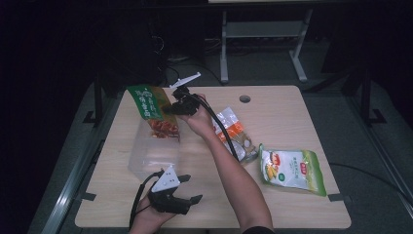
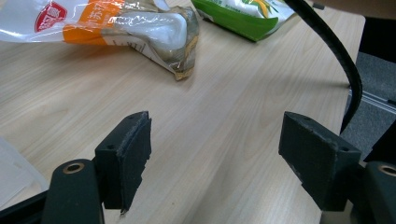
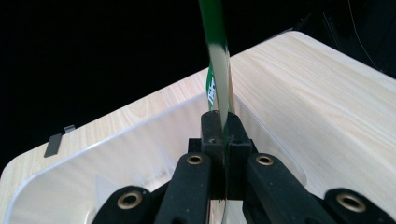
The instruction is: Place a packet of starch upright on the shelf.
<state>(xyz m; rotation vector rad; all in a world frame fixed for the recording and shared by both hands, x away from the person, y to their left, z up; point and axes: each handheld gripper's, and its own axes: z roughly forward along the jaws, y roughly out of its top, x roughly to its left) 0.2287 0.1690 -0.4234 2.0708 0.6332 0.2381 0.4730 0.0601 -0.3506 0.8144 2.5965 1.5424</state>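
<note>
Green snack bag point(image 1: 152, 111) hung upright over the clear plastic bin point(image 1: 153, 155), lower end inside it — right gripper point(image 1: 171, 108) pinched tight on the bag's edge. Left gripper point(image 1: 187, 192) sat just in front of the bin, jaws spread, nothing between. 2 more bags lay right of the bin: orange-and-clear pouch point(image 1: 238, 134), green-white pouch point(image 1: 292, 170) beyond.

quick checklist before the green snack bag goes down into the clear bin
1. Right gripper shut on the green snack bag: ok, the jaws pinch its edge.
2. Bag over the clear bin: ok, its lower end hangs at the opening.
3. Bin interior free: cannot tell, the bag hides part of it.
4. Left gripper out of the way: ok, open, beside the bin's near end.
5. Other two packets away from the bin: ok.
</note>
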